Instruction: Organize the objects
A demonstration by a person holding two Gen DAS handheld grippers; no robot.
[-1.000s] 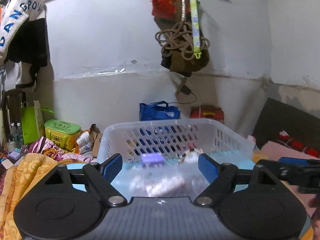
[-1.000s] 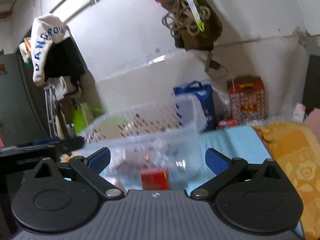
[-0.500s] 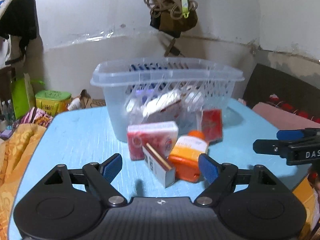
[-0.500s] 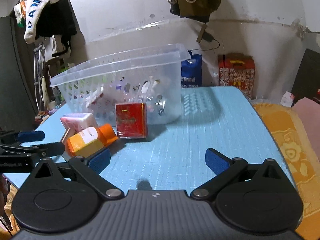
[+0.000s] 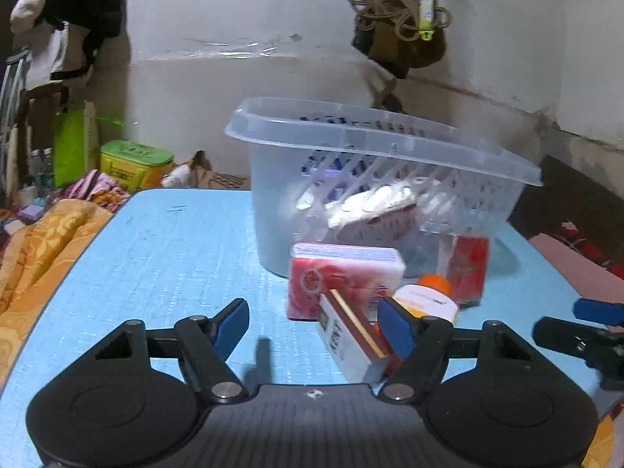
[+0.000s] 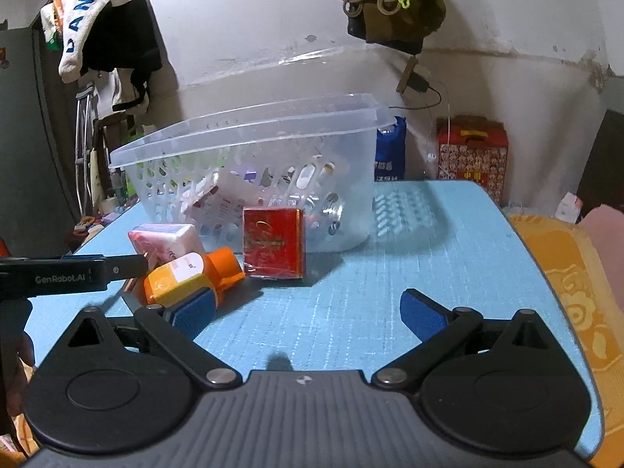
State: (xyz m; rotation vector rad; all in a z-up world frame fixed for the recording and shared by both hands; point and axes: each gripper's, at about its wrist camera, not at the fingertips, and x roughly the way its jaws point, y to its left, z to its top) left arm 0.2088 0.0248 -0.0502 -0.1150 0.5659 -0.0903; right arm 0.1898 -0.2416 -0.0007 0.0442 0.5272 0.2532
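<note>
We held both grippers low over the blue table (image 6: 448,257), each with its jaws spread wide and nothing between them. The left gripper (image 5: 314,325) pointed at a small heap just in front of the basket (image 5: 390,148): a pink pack (image 5: 343,273) lying flat, a matchbox-like carton (image 5: 347,335) propped against it, an orange bottle (image 5: 429,296) on its side, and a red box (image 5: 468,265) standing against the basket wall. The right gripper (image 6: 308,318) sat further back, its left pad just beside the bottle (image 6: 191,277), with the red box (image 6: 273,241) ahead of it and bare table under most of its gap. The basket (image 6: 249,128) already held several packets, though we could not make them out through the slotted wall. We judged that the loose things were meant for the basket, and that the heap was the trouble. The carton leaned on the pack and touched the bottle, so a pad pushed in on either side could tip it or set the bottle rolling toward the table edge. The left gripper's right pad was already close against the carton, which left little room to straddle it cleanly. Both grippers faced the same cluster from opposite sides, and reaching together risked a clash of fingers. The basket looked light, so a nudge from the red box could slide it.
</note>
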